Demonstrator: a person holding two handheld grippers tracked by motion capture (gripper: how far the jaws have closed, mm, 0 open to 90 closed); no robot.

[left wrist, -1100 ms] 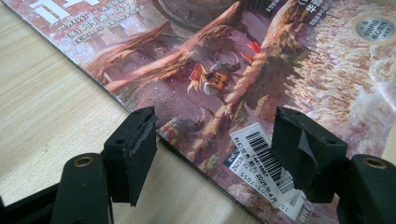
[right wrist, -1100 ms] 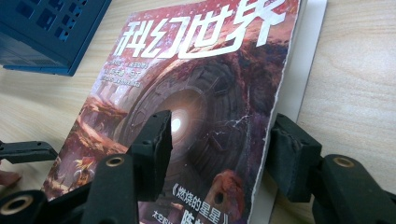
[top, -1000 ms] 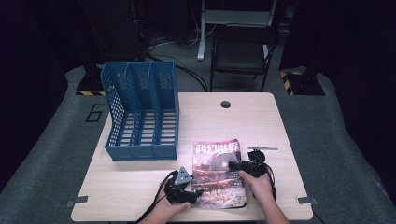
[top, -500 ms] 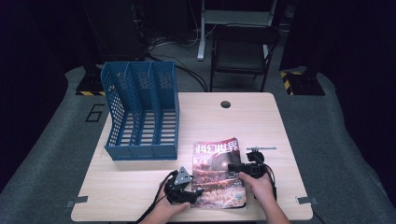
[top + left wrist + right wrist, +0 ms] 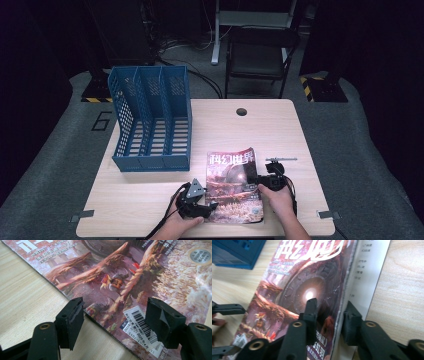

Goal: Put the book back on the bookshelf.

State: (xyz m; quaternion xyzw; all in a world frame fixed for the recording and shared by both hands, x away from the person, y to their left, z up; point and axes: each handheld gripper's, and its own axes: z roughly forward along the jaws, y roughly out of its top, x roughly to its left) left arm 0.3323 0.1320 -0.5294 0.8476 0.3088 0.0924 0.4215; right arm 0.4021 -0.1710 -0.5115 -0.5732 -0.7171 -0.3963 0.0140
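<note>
Magazine with a reddish, ornate cover, flat on the near half of the wooden table, between the two hands, title end pointing away from the person. Blue three-slot file holder standing upright on the far left of the table, well apart from the magazine. Dark chair beyond the far edge. Small grey rod-like tool lying just off the magazine's far right corner.

Left gripper low at the magazine's near left edge, spread wide: one jaw over bare wood just outside the spine, the other over the cover beside the barcode label, pressing on nothing. Also seen in the high view, under the left hand.

Right gripper at the magazine's right edge, jaws just closing in, cover edge lifted between them: one pad on the printed cover, the other behind it against the white inner page. Cover pinched, or very nearly so.
</note>
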